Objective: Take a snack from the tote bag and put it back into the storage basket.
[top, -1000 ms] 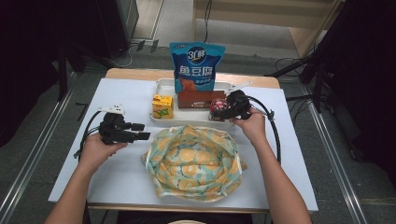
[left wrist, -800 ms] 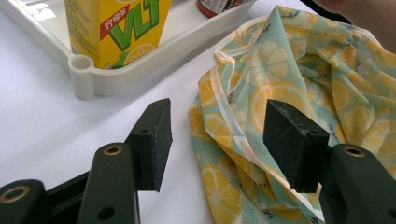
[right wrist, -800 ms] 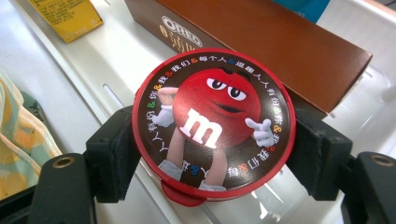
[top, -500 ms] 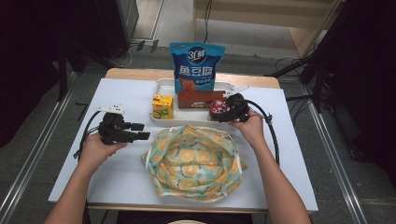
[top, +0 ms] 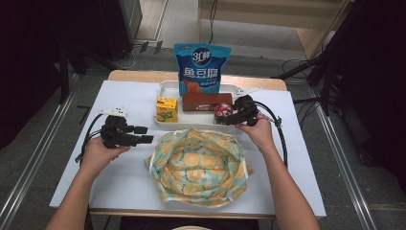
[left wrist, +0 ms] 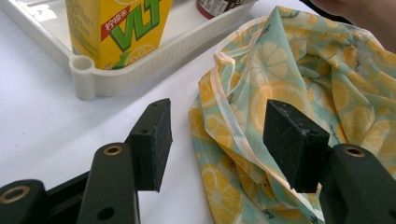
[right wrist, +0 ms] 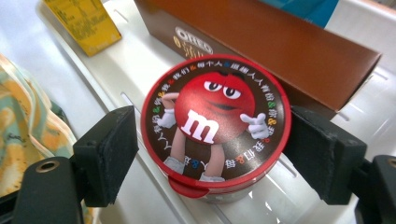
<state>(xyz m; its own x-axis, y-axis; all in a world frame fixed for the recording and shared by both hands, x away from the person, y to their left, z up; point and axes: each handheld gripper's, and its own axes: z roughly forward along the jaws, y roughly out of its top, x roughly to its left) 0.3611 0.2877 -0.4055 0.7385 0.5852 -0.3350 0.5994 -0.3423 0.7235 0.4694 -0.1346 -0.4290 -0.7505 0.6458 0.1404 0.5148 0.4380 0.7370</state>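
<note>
The bench (top: 119, 191) carries a white sheet, and the landmark on it is the white tray (top: 168, 87) at the far middle. Nearer the person than the tray, just in front of its near rim, lies the cloth bag (top: 198, 165), printed with lemons on pale green, slumped open and wide. At the back of the tray a blue snack pouch (top: 201, 67) stands upright, and in front of the pouch a brown biscuit box (top: 206, 102) lies lengthwise. The yellow lemon-tea carton (top: 166, 109) stands in the tray's left end. The candy tub (right wrist: 215, 126), round with a red cartoon lid, stands upright in the tray's right part, just beside the near face of the biscuit box. The right gripper (right wrist: 215, 156) reaches in at the tray's right end and straddles the tub: its 2 jaws have just been opening and now stand 1 on each side of the lid at its edge, whether they press on it I cannot tell. The left gripper (left wrist: 224, 144) is held left of the bag and short of the tray's left corner, its 2 jaws wide apart with nothing between them, above the bag's rim.
</note>
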